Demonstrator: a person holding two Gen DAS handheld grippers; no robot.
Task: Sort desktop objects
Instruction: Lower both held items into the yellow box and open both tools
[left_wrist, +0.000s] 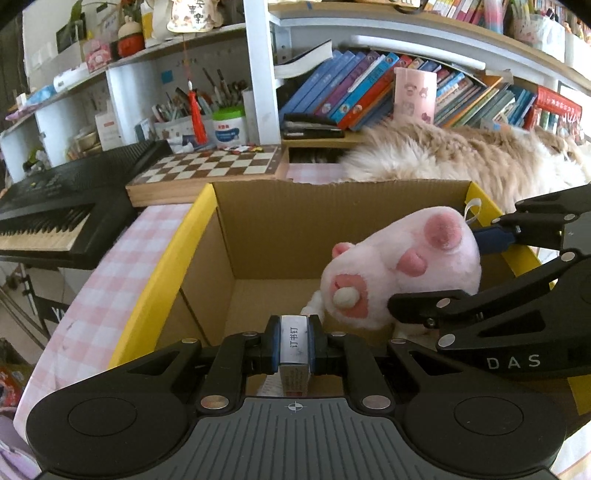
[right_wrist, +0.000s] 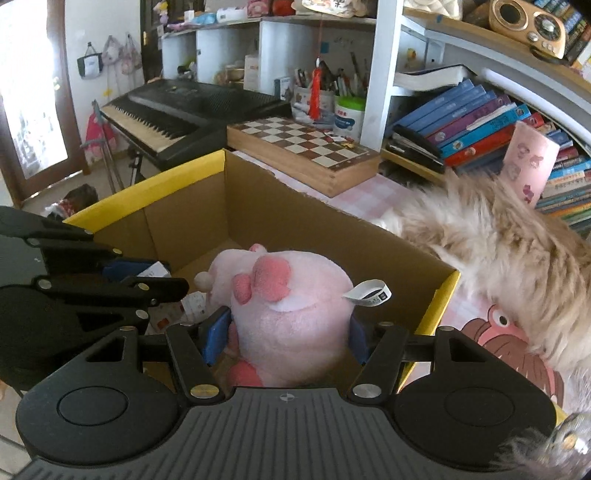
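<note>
The pink plush pig toy (right_wrist: 291, 314) is held above the interior of the open brown cardboard box with yellow outer faces (right_wrist: 258, 218). The right gripper (right_wrist: 284, 338) pinches the toy's round body between its two blue-padded fingers (right_wrist: 214, 336); the pads press into the plush on both sides. A white fabric label loop (right_wrist: 369, 293) sticks out from the toy's upper right side. In the left wrist view the same toy (left_wrist: 399, 266) appears at right, over the box cavity, with the right gripper's black linkage reaching in from the right edge.

The left gripper (left_wrist: 294, 345) is pressed together on a small white staple box with printed Chinese characters (left_wrist: 294, 341); the box sits upright between the blue pads, over the near edge of the cardboard box (left_wrist: 273, 229). In the right wrist view the left gripper's black frame enters from the left, level with the toy and just beside it.

The cardboard box stands on a pink-and-white checked tablecloth (left_wrist: 110, 266). A fluffy tan-and-white animal (right_wrist: 498, 236) lies on the cloth against the box's far right side. Behind the box are a wooden chessboard (right_wrist: 299, 142), a black electronic keyboard (right_wrist: 177, 110) and a shelf of leaning books (left_wrist: 369, 88). Some paper items lie on the box floor; their details cannot be made out.
</note>
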